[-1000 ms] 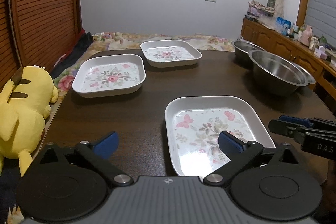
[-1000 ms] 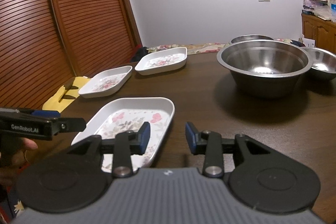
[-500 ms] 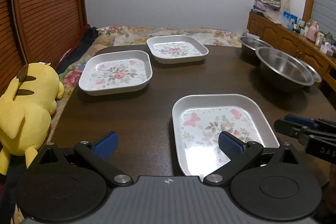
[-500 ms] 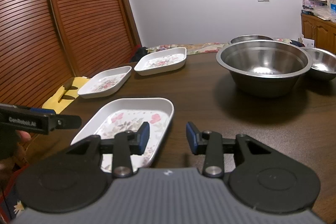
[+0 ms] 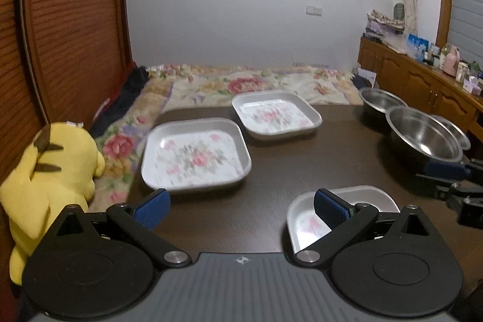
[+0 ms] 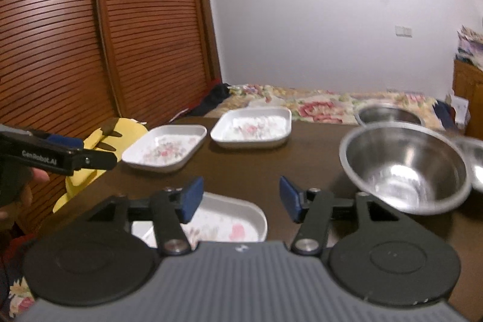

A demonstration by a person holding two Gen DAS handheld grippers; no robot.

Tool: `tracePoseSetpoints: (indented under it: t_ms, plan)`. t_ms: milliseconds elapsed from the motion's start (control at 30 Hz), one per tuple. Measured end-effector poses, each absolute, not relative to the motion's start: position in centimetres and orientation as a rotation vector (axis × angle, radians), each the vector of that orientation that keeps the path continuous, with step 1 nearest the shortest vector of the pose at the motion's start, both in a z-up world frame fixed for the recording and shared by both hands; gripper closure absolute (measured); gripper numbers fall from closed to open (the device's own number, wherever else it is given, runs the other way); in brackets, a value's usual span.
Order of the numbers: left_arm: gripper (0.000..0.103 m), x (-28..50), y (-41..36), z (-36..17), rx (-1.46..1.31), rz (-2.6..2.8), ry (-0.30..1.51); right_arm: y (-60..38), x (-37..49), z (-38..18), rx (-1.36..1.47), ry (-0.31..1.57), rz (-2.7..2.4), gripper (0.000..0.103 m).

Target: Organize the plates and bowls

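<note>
Three white square plates with flower prints lie on the dark wooden table (image 5: 286,168). The nearest plate (image 5: 305,219) sits under my left gripper's right finger; in the right wrist view this nearest plate (image 6: 229,225) lies below the left finger. A middle plate (image 5: 196,156) and a far plate (image 5: 276,115) lie beyond. Steel bowls stand at the right: a large bowl (image 6: 404,168) and a smaller bowl (image 5: 380,100). My left gripper (image 5: 241,207) is open and holds nothing. My right gripper (image 6: 240,198) is open and holds nothing.
A yellow plush toy (image 5: 45,186) leans at the table's left edge. A floral bedspread (image 5: 241,86) lies beyond the table's far edge. A wooden sideboard (image 5: 422,86) with small items runs along the right wall, and slatted wooden doors (image 6: 75,35) stand at the left.
Both grippers rose and tilted up, so the near plate slid low in both views. The right gripper's fingers spread wider apart. The plates and bowls have not moved.
</note>
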State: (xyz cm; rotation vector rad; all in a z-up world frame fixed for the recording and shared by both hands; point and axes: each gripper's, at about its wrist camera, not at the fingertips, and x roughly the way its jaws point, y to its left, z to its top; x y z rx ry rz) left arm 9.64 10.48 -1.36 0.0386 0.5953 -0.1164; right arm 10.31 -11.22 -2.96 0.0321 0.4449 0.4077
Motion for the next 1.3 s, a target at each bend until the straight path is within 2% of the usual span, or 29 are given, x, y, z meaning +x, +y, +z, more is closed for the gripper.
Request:
tracePoseSetpoints:
  t_ms: [100,167,600,733,900,1000,1200,1300]
  plan:
    - [0.0,10.5,11.0,-1.1,0.047,-0.113,0.581,-10.7,11.5,-2.1,0.005,0.43,0.429,0.024]
    - [0.002,11.2,11.4,-1.3,0.036,-0.12,0.582,-10.2,12.2,-1.6,-0.011,0.421,0.439,0.019]
    - [0.027,15.9,14.6,-1.9,0.002,-0.124,0.598,-5.4,18.6,-0.5,-0.029,0.539,0.586,0.019]
    - [0.034,17.6,16.1,-2.7,-0.001,-0.103,0.609,-3.4,20.3,-1.0,-0.042,0.596,0.626,0.024]
    - [0.043,19.7,18.4,-3.7,-0.019,-0.092,0.629,-1.4,22.7,-2.1,-0.035,0.694,0.649,0.042]
    - [0.05,20.8,19.9,-4.2,-0.039,-0.081,0.638,-0.5,23.9,-2.6,-0.029,0.738,0.646,0.049]
    - [0.063,22.2,22.1,-5.7,-0.082,-0.078,0.667,1.2,25.9,-4.0,-0.047,0.797,0.635,0.059]
    - [0.07,22.7,22.7,-6.5,-0.09,-0.087,0.682,1.7,26.4,-4.7,-0.05,0.82,0.634,0.061]
